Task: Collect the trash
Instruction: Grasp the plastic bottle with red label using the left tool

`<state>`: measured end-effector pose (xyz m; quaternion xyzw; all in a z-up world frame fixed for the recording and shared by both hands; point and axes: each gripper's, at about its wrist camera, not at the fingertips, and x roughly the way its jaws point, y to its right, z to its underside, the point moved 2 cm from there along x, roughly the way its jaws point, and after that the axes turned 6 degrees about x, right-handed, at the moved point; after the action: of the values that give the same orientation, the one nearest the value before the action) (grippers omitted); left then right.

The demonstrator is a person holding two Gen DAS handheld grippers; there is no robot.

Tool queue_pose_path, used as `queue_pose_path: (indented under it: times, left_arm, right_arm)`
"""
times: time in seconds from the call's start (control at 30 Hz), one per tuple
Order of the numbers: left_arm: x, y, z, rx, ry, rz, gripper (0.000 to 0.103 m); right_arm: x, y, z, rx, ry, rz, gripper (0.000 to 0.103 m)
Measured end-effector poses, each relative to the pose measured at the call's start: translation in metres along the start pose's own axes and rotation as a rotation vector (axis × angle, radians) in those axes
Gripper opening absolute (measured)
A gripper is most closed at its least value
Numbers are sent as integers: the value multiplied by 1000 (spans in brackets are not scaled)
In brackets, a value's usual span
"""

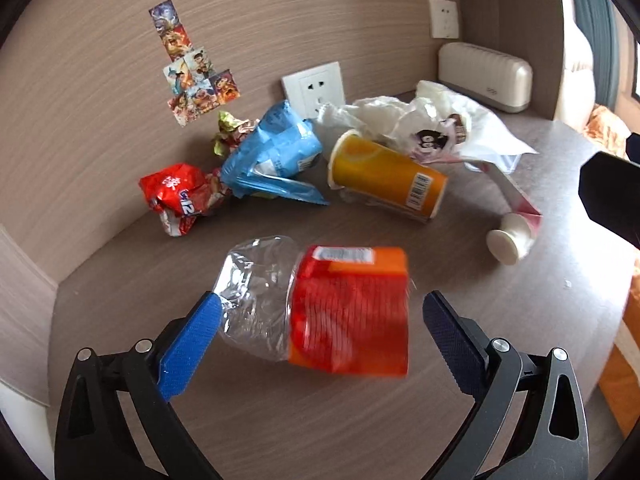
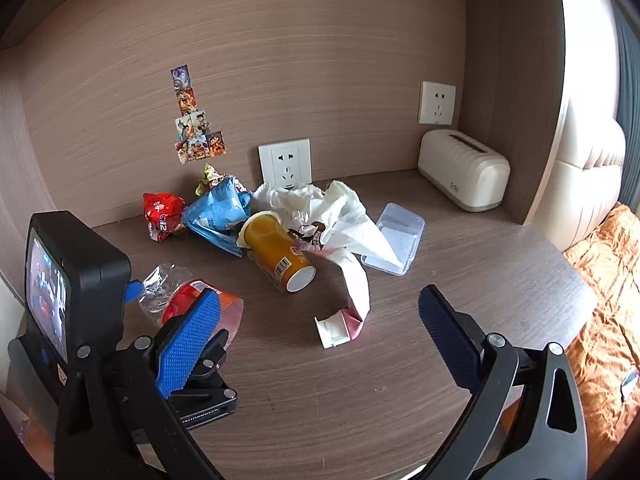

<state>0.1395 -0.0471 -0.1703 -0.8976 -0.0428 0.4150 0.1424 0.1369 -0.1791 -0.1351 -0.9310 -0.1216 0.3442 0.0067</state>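
A crushed clear plastic bottle with a red and orange label (image 1: 320, 304) lies between the fingers of my left gripper (image 1: 322, 312), which is open around it; its left finger touches the clear end. The bottle also shows in the right wrist view (image 2: 188, 300). My right gripper (image 2: 320, 312) is open and empty above the desk, near a pink and white carton (image 2: 348, 312). Further back lie an orange paper cup (image 1: 388, 178), a blue wrapper (image 1: 272, 152), a red wrapper (image 1: 180, 196) and a white plastic bag (image 1: 420, 120).
The trash sits on a wooden desk (image 2: 360, 400) in a wall corner. A cream tissue box (image 2: 464, 168) stands at the back right, with a clear plastic lid (image 2: 396, 236) before it. Wall sockets (image 2: 285, 162) and stickers (image 2: 192, 120) are behind. A bed with orange cover (image 2: 600, 280) is on the right.
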Motion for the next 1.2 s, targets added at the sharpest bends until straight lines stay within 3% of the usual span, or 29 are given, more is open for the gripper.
queue_pose_path:
  times: [0.17,0.37,0.5,0.8,0.87,1.07,1.2]
  left_arm:
    - [-2,-11,3,-2,29,-115,98]
    - [17,-24,11,-15,-54,-117,98]
    - [21,-36,19,-26,-50,-139,98]
    - [43,-55,14,4,-17,-53,97]
    - [47,-57,12,18,-6,-12,80]
    - [54,-52,-2,124,45,48,75]
    - [46,-58,-7,133,99,56,72]
  right_arm:
    - [17,-1,-1,-22,-19,-8,99]
    - [28,-3,-5,-20,-21,-27,99]
    - [36,-2,-6,-15,-29,-36,99]
    - [56,-10,-2,-38,-64,-47,99]
    - [58,-12,-3,-40,-66,-51,99]
    - [65,-16,-4,-44,-70,-51,99]
    - [67,-17,-4,-51,-66,-46,99]
